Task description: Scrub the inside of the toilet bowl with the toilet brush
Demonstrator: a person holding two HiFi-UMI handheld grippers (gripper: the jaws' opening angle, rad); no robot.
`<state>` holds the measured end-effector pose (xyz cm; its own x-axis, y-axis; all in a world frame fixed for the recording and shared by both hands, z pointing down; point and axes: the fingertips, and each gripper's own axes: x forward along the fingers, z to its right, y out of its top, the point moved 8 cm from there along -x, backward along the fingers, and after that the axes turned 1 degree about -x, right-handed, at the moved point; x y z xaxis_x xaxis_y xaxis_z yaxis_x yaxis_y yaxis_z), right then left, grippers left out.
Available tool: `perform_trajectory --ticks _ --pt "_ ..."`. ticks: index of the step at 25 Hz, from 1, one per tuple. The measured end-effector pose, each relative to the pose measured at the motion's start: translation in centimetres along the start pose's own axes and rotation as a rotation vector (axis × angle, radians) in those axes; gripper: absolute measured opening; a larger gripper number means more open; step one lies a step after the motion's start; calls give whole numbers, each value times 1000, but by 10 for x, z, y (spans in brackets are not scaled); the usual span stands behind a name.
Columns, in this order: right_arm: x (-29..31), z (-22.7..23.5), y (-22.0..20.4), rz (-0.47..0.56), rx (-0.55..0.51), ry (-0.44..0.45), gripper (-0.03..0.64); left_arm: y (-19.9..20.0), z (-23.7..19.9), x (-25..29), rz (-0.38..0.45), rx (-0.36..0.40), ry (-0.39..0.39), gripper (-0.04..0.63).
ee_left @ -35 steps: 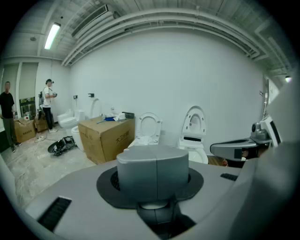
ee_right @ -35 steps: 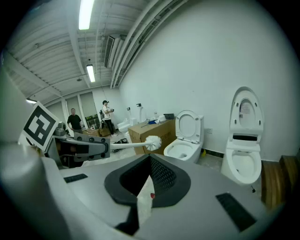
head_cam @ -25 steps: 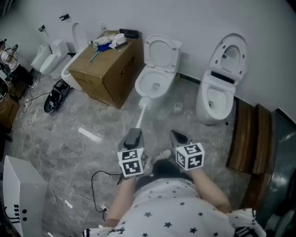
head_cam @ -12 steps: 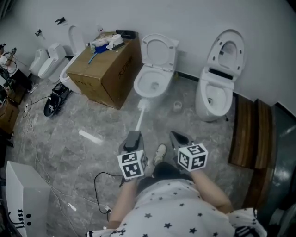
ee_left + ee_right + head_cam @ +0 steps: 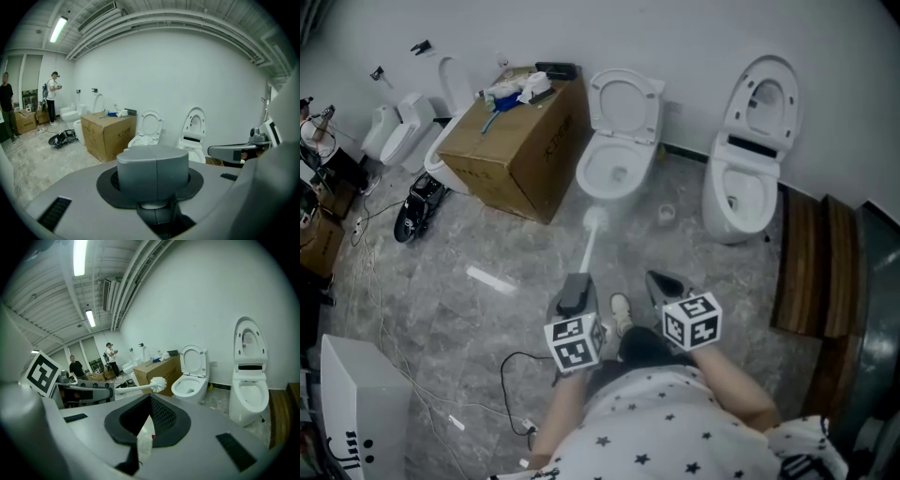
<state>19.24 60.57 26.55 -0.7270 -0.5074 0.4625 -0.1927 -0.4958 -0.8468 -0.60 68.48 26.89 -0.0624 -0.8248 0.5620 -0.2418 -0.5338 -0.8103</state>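
Left gripper [image 5: 577, 281]: jaws shut tight on the handle end of the toilet brush [image 5: 589, 246]; no gap shows between them in the left gripper view [image 5: 152, 171]. From the gripper the white handle runs out towards 12 o'clock. The right gripper view shows it roughly level, bristle head [image 5: 159, 384] raised off the floor.

Brush head: short of the toilet bowl [image 5: 586, 178], near its front rim but not touching it and not inside. Seat and lid up against the wall.

Right gripper [image 5: 659, 279]: jaws spread in a wide V, nothing between them [image 5: 150, 401]. Held just beside the left gripper, at its 3 o'clock.

Surroundings, taken from the person:
- cardboard box [image 5: 511, 150] at 11 o'clock, just beside the toilet, with loose items on top
- second toilet [image 5: 741, 187] at 1 o'clock, lid up
- wooden slats [image 5: 806, 272] at 3 o'clock
- black cable [image 5: 502, 370] on the grey marbled floor [image 5: 441, 281] at 8 o'clock
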Motion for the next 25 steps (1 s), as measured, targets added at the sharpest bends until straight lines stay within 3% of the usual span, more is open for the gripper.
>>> perform_trajectory --ticks 12,25 --pt "55 25 30 0 -2 15 6 32 -24 49 -5 -4 11 156" --pt "155 100 103 -13 -65 -12 6 90 -31 157 -72 6 8 156"
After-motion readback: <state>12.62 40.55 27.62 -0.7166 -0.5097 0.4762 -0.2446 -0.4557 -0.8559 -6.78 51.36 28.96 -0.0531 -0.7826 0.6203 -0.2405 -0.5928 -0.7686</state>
